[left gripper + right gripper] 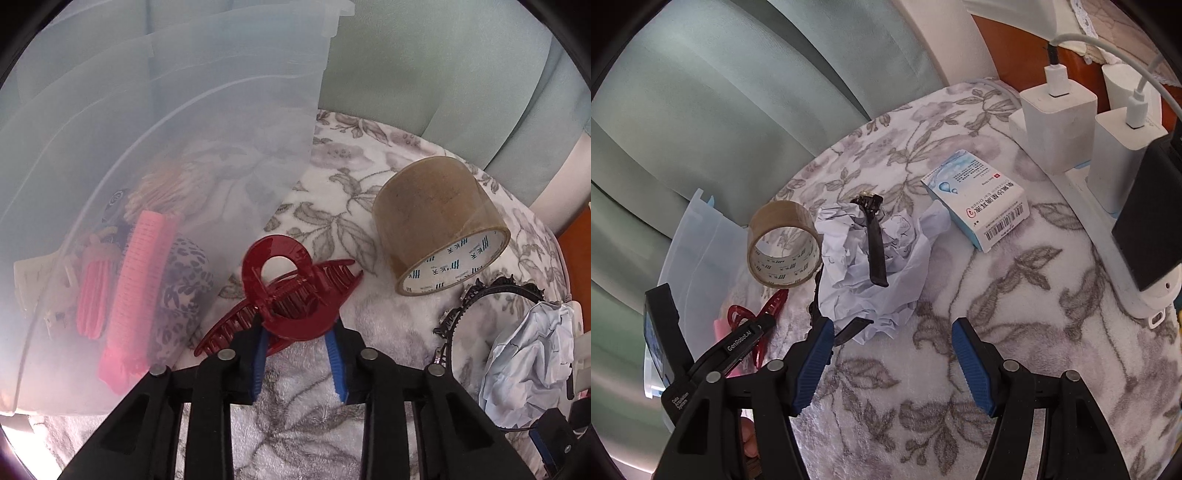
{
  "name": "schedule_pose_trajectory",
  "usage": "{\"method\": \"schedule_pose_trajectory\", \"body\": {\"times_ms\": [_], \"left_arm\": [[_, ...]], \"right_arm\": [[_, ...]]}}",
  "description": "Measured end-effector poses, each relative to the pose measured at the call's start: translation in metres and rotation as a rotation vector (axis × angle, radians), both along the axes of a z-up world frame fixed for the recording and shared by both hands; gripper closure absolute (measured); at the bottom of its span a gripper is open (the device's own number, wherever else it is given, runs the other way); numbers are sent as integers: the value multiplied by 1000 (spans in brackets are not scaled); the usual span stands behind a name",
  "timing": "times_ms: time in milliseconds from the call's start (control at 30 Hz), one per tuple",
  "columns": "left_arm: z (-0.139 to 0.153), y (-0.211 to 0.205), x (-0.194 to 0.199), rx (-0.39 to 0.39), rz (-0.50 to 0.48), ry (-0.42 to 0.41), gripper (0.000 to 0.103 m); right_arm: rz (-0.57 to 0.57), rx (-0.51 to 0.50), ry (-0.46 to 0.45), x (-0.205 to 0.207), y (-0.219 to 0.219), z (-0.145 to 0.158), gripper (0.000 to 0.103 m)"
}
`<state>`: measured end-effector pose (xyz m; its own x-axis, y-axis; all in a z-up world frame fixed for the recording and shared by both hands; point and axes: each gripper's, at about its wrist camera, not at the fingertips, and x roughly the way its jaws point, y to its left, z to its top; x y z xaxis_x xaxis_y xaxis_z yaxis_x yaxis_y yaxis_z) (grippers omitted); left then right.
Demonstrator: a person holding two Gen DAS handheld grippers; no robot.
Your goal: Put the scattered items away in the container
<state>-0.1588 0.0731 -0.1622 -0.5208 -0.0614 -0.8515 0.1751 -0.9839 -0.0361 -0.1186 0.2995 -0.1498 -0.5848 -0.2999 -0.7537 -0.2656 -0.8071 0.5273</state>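
Note:
A dark red hair claw [280,273] lies on the floral towel just outside the translucent plastic container [166,110]. My left gripper [297,328] is shut on the claw's near end, with a blue pad on each side of it. In the right wrist view the same claw [738,314] shows beside the container's edge [698,243]. My right gripper [892,328] stands open above the towel with nothing between its fingers. A crumpled paper ball [882,266] lies just ahead of it, with a black headband [877,251] draped over it.
A brown tape roll [439,221] lies on its side to the right of the claw. Inside the container are a pink roller [140,280] and a leopard-print item [181,288]. A white-and-blue medicine box [982,203] and a power strip with chargers [1060,122] sit far right.

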Motion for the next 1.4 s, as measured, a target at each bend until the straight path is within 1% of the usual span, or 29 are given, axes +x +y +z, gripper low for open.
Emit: {"method": "schedule_pose_trajectory", "body": {"times_ms": [33, 300, 400, 567, 633, 733, 800, 833, 900, 933, 967, 1100, 1133, 1167, 1200, 1267, 1333, 1400], "left_arm": [[0, 1, 0, -1, -7, -2, 78], [-1, -2, -4, 15, -25, 0, 78], [0, 0, -5, 42, -62, 4, 78], [4, 14, -3, 136, -171, 6, 78], [6, 18, -1, 127, -197, 8, 78], [10, 21, 1, 82, -216, 15, 77], [11, 20, 1, 62, -226, 12, 74], [10, 19, 0, 51, -227, 9, 69], [10, 17, 1, 28, -227, 5, 65], [10, 16, 0, 17, -225, 3, 61], [10, 15, 0, 7, -223, -4, 54], [8, 11, 4, -38, -214, -30, 47], [6, 11, 4, -59, -210, -29, 43], [5, 11, 3, -81, -205, -26, 42], [2, 11, 2, -93, -202, -26, 42], [-4, 10, -3, -85, -199, -34, 42], [-10, 11, -10, -93, -200, -51, 42], [-14, 13, -15, -100, -207, -50, 42]], "right_arm": [[6, -6, 5, -3, -1, 0, 33], [-16, 8, 20, -7, 5, 7, 33], [-31, 16, 14, -6, 9, 7, 33], [-50, 6, -5, -4, 14, 1, 33], [-48, 6, -5, -4, 14, 2, 33], [-44, 12, 2, -4, 13, 4, 33], [-44, 10, 4, -4, 13, 4, 33], [-42, 6, 4, -4, 12, 4, 33], [-36, 3, 3, -4, 11, 3, 33], [-34, 1, 2, -5, 10, 2, 33], [-31, -2, 1, -5, 10, 2, 33], [-32, -10, -4, -8, 9, -2, 33], [-30, -15, -6, -10, 9, -4, 33], [-28, -21, -8, -12, 8, -5, 33], [-24, -27, -10, -14, 7, -7, 33], [-18, -38, -15, -18, 5, -10, 33], [-16, -50, -20, -23, 3, -14, 33], [-17, -58, -25, -27, 1, -18, 33]]}}
